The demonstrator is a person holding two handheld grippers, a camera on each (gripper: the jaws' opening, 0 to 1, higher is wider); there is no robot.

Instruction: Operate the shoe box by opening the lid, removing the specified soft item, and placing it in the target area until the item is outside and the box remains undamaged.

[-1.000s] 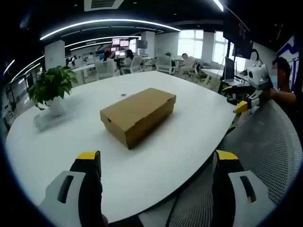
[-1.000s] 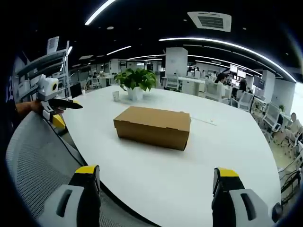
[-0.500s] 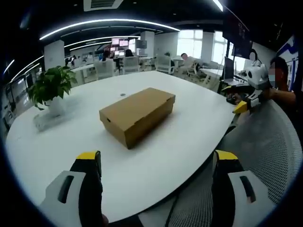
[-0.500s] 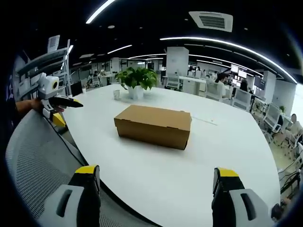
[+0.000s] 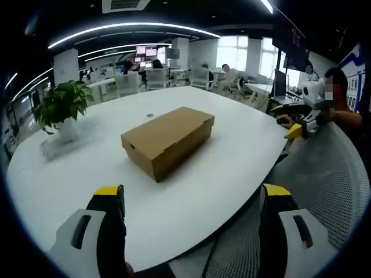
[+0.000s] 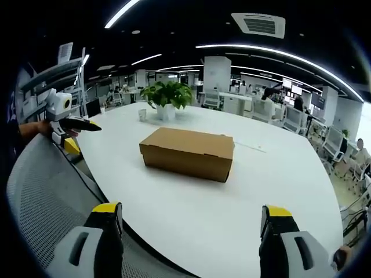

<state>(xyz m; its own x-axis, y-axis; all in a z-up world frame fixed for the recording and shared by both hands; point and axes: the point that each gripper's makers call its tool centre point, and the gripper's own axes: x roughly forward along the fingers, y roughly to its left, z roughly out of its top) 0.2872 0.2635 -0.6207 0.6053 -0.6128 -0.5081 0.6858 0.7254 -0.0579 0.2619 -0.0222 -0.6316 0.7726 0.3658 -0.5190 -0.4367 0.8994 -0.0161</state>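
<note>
A brown cardboard shoe box lies shut on the white table; what it holds is hidden. In the right gripper view the same box sits mid-table with its lid down. My left gripper is open, its yellow-tipped jaws wide apart near the table's front edge, well short of the box. My right gripper is open too, hanging over the table edge with nothing between its jaws. The right gripper appears at the far right of the left gripper view, the left gripper at the far left of the right gripper view.
A potted green plant stands near the table's far left; the plant is behind the box in the right gripper view. A grey mesh chair back sits before the table. Desks, chairs and seated people fill the office behind.
</note>
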